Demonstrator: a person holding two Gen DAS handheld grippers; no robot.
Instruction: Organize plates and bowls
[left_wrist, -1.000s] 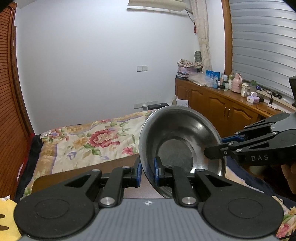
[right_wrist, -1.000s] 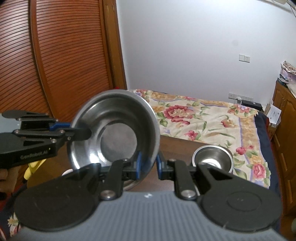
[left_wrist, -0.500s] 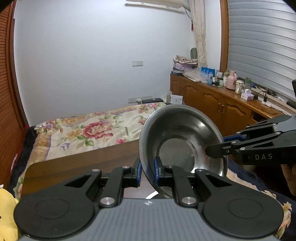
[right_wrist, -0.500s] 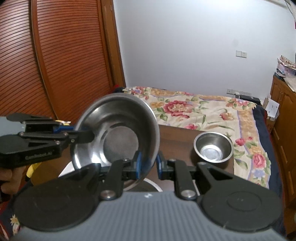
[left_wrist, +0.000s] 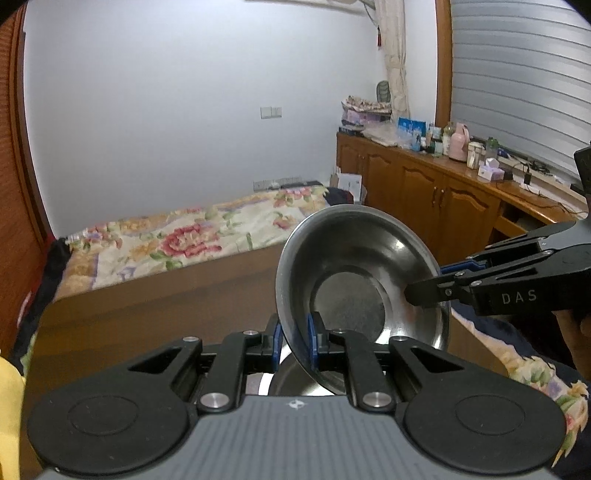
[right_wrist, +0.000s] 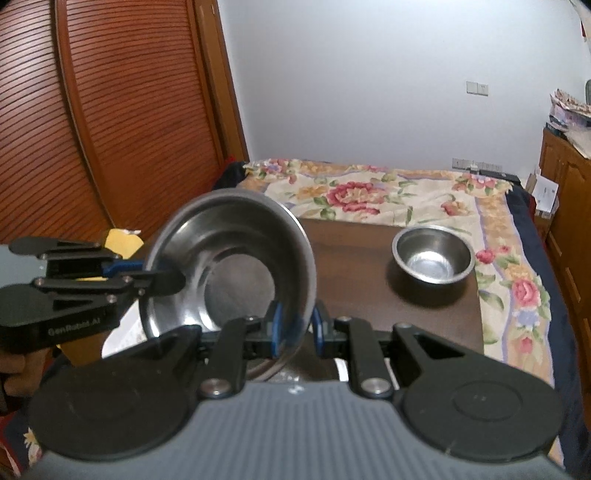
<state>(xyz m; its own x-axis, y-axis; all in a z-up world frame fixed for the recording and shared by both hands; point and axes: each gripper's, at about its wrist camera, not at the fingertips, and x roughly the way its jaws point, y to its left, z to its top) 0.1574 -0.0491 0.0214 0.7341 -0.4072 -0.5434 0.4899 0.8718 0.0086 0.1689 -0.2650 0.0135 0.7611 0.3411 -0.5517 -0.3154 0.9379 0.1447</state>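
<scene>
The left gripper is seen low in the middle of its view, pinched tight on a bowl rim; the right gripper is also closed on that rim, low in its view.

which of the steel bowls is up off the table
The larger bowl: it is held tilted in the air, with the left claw and right claw each pinching its rim. The smaller bowl sits upright on the table, untouched.

Right wrist view: small bowl on table at 2 o'clock from large bowl; bed behind table.
</scene>
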